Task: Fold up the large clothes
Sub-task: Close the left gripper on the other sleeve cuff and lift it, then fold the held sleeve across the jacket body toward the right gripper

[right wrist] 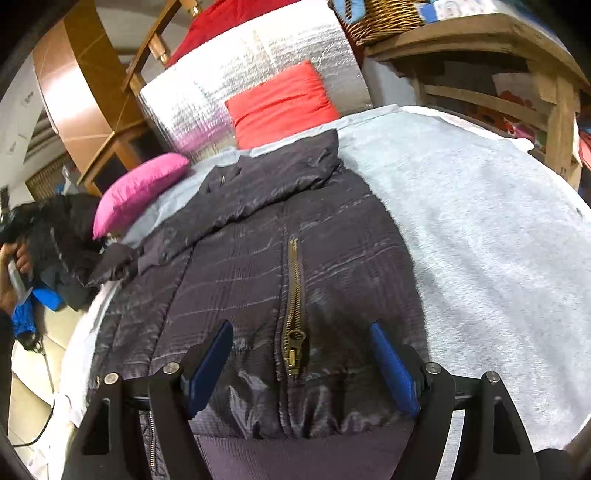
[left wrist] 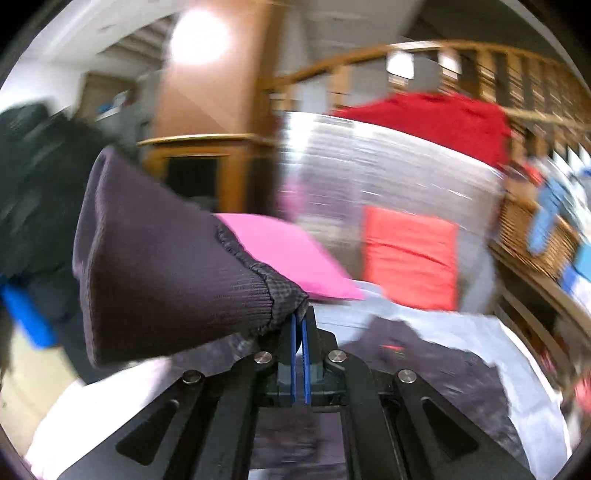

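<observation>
A dark purple quilted jacket [right wrist: 280, 266] lies spread on a light grey sheet [right wrist: 480, 229], brass zipper [right wrist: 293, 306] facing up. My right gripper [right wrist: 301, 363] is open, its blue pads either side of the zipper pull near the hem. My left gripper [left wrist: 300, 325] is shut on the jacket's sleeve at the ribbed cuff [left wrist: 166, 280] and holds it lifted above the bed; the left wrist view is motion-blurred. The lifted sleeve and left hand show at the left edge of the right wrist view [right wrist: 114, 262].
A pink pillow [right wrist: 142, 188] and a red pillow [right wrist: 280, 103] lie at the bed's head against a silver foil panel [right wrist: 221, 81]. A wooden shelf with a wicker basket [right wrist: 384, 18] stands at right. Dark clothes [right wrist: 62, 221] pile at left.
</observation>
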